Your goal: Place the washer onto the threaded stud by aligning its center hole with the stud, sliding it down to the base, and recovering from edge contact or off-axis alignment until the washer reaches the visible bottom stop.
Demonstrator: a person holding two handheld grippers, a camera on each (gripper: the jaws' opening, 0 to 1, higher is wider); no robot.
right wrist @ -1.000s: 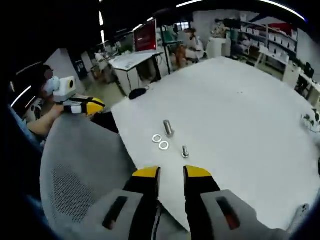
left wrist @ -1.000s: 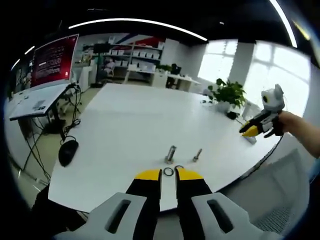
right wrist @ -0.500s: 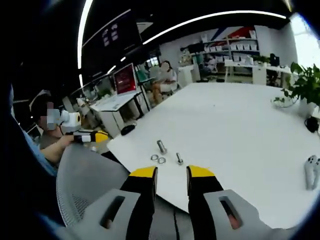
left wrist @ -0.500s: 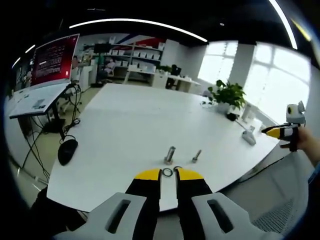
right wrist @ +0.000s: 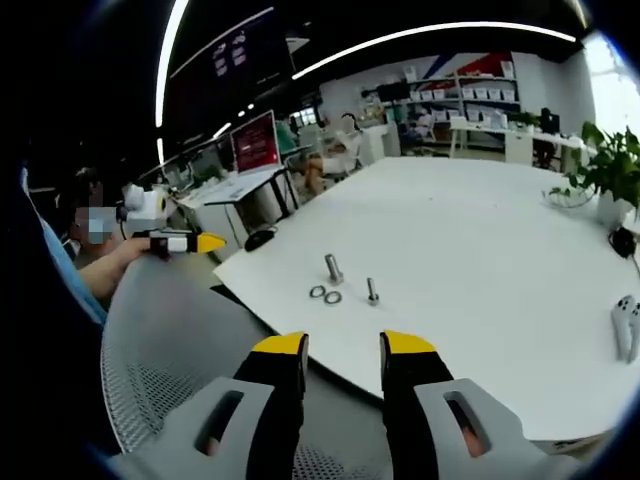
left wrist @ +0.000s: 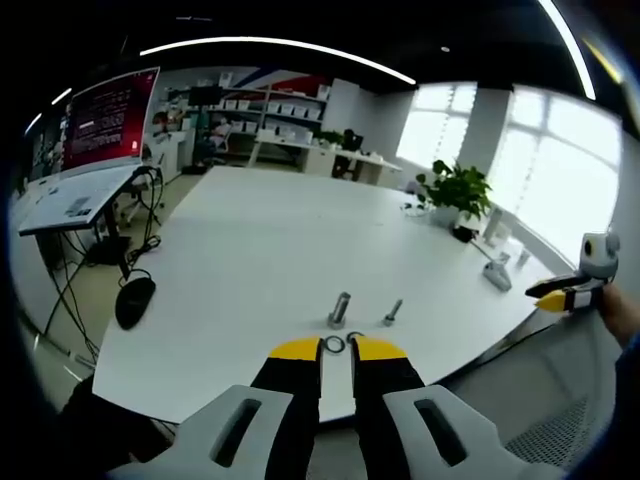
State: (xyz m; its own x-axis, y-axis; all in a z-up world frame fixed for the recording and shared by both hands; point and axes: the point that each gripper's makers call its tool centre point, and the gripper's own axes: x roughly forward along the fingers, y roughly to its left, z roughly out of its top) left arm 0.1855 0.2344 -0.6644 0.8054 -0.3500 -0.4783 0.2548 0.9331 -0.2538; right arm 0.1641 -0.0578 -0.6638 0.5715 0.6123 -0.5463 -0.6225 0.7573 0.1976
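On the white table (left wrist: 270, 240) a steel threaded stud (left wrist: 340, 309) stands upright with a smaller bolt (left wrist: 393, 312) to its right. One washer (left wrist: 336, 345) lies on the table and shows in the narrow gap of my left gripper (left wrist: 336, 349), whose jaws are a little apart and hold nothing. My right gripper (right wrist: 345, 345) is open and empty, back from the table edge, facing the stud (right wrist: 332, 268), two flat washers (right wrist: 325, 294) and the bolt (right wrist: 372, 291). The left gripper (right wrist: 178, 241) shows at far left in a person's hand; the right gripper (left wrist: 565, 293) shows at far right.
A grey mesh chair (right wrist: 170, 350) lies below the right gripper. A black mouse-like object (left wrist: 135, 301) sits off the table's left edge. A potted plant (left wrist: 455, 186), a small white object (left wrist: 497, 272) and a white controller (right wrist: 625, 330) sit on the table's far side. A red screen (left wrist: 110, 120) stands at the back left.
The right gripper has drawn back and down from the table edge, and its jaws stand wider apart. The left gripper has stayed put. Stud, bolt and washers have not moved.
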